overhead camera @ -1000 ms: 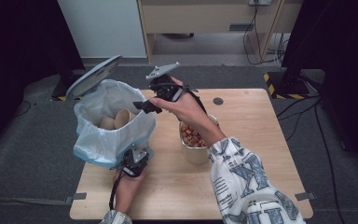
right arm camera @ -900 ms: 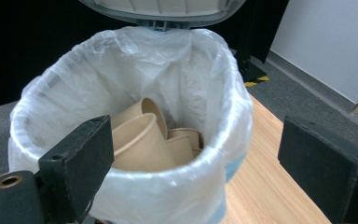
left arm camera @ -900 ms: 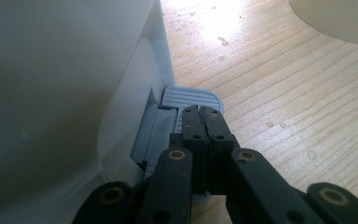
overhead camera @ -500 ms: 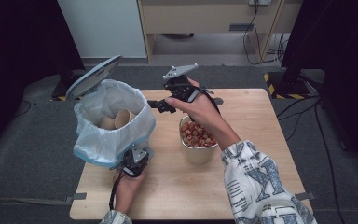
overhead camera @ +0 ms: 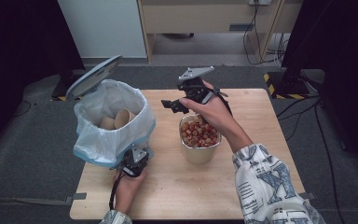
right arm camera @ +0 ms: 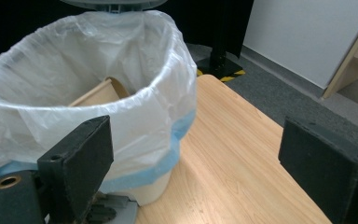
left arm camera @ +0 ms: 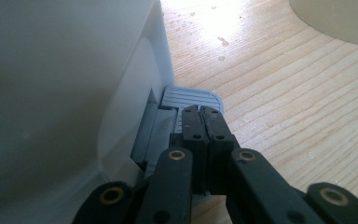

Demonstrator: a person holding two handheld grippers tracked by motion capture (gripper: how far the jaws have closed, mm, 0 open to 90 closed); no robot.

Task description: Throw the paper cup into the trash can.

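Bin: light plastic pedal bin at the counter's left; slippery, loose liner; lid up.
Pedal: stiff, press its ribbed top.
Left hand-held gripper: jaws closed, on pedal.
Right hand-held gripper: jaws apart, empty, above the nut bowl.
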